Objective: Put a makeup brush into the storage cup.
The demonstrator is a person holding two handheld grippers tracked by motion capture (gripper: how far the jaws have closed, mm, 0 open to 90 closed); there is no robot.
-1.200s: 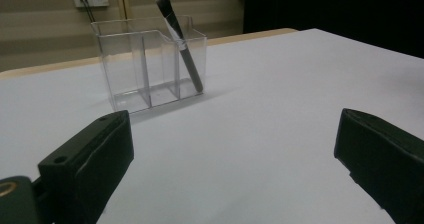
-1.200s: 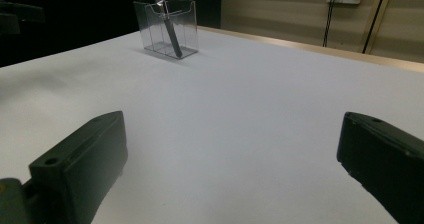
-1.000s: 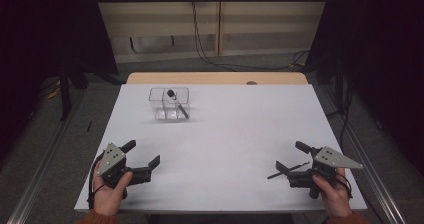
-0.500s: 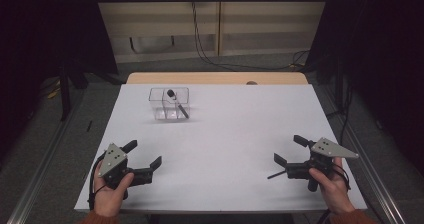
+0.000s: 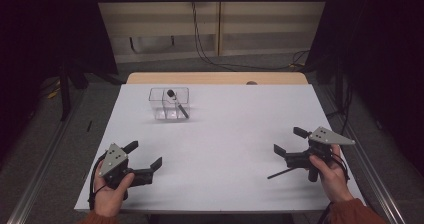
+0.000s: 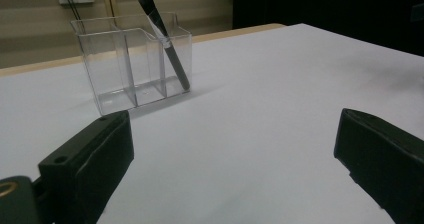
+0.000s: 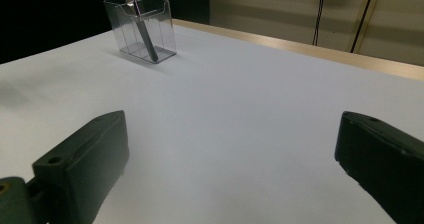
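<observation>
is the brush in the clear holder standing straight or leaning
Leaning. The dark-handled makeup brush stands tilted in an end compartment of the clear plastic divided holder, bristles up, poking above the rim.

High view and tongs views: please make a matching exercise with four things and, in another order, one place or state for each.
Things:
1. brush
2. clear holder
3. left tongs
4. right tongs

Places or states:
a. open, near the table's right edge
b. divided in compartments, far left part of the table
c. open, near the front left corner
d. leaning in the holder, bristles up

Pairs: 1-d, 2-b, 3-c, 4-a
</observation>
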